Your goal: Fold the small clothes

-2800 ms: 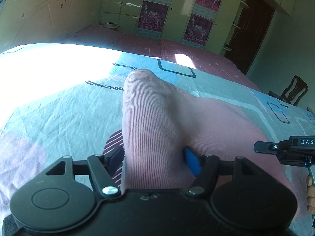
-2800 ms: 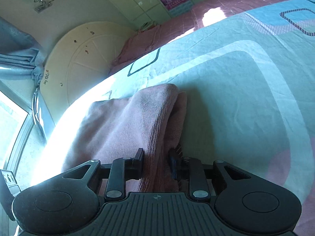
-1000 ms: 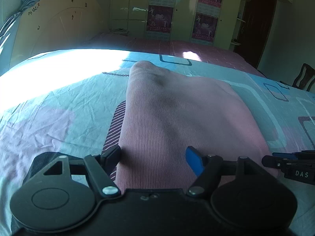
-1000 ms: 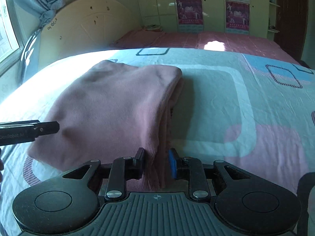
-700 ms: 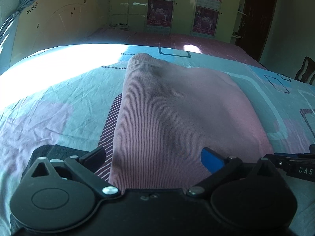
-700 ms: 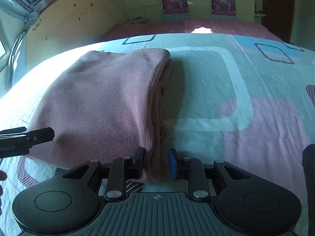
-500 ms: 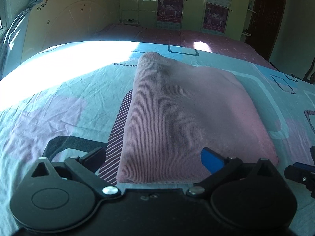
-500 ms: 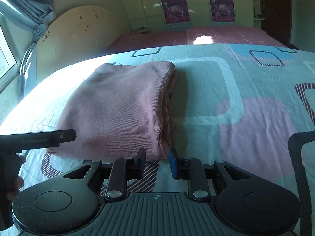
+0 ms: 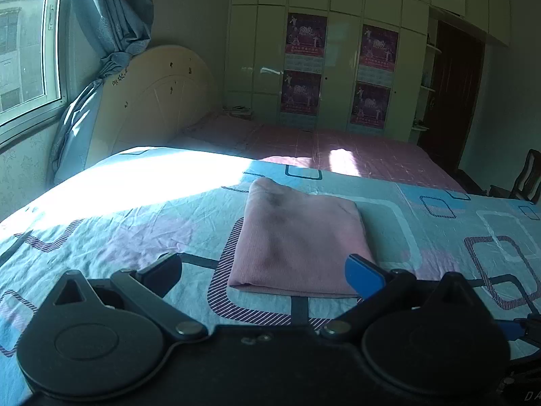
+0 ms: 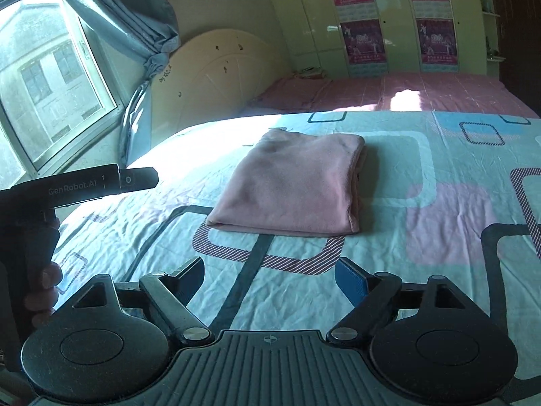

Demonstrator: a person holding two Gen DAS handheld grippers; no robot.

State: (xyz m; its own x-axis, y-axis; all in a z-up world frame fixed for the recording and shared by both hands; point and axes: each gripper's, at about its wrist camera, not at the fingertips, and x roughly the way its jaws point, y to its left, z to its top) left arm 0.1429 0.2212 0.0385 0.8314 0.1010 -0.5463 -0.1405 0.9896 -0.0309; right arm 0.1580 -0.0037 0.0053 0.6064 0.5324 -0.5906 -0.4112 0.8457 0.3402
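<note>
Ahead of both grippers, well apart from either, folded pink garment [image 9: 299, 242] lies flat on bed [image 9: 135, 223], long axis running away; left gripper [image 9: 263, 272] spread wide, right gripper [image 10: 268, 279] jaws just opening (nothing between them), right seemingly nearer.

**Bed with one folded garment**

Bed [image 10: 456, 203], covered by a pale blue sheet [image 9: 118, 220] printed with pink patches and dark-outlined rounded squares; creased, sunlit toward 10 o'clock. A pink folded garment [image 10: 294, 189] lies flat on it, centre toward 12 o'clock. A pink checked cover [image 9: 355, 149] lies beyond, at 12 o'clock.
</note>
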